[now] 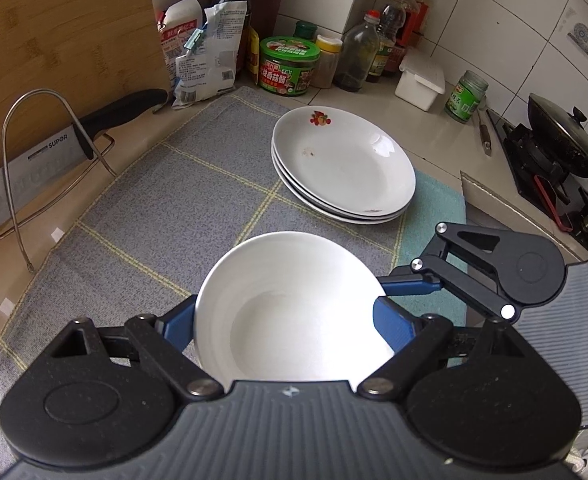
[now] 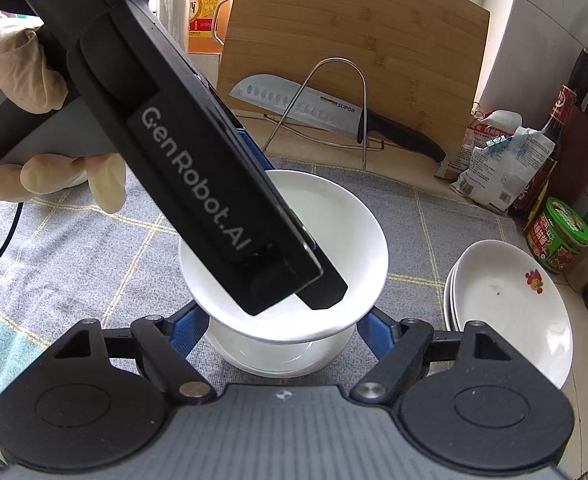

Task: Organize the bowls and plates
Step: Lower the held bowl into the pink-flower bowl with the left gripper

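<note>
The left gripper (image 1: 289, 320) has its jaws closed on the sides of a white bowl (image 1: 294, 304), held tilted above the grey checked cloth (image 1: 141, 208) on the tabletop. In the right wrist view, that bowl sits just over a second white bowl (image 2: 281, 354), which the right gripper (image 2: 281, 332) clamps between its blue fingers (image 2: 374, 334); the two bowls look partly nested, though contact cannot be confirmed. A stack of plates (image 1: 342, 168) lies nearby on the cloth.

The step appears to be seating the upper bowl into the lower one. It would go best if the tilted bowl were levelled and centred first, with the lower bowl kept steady, and released only once rim and wall meet evenly.
</note>
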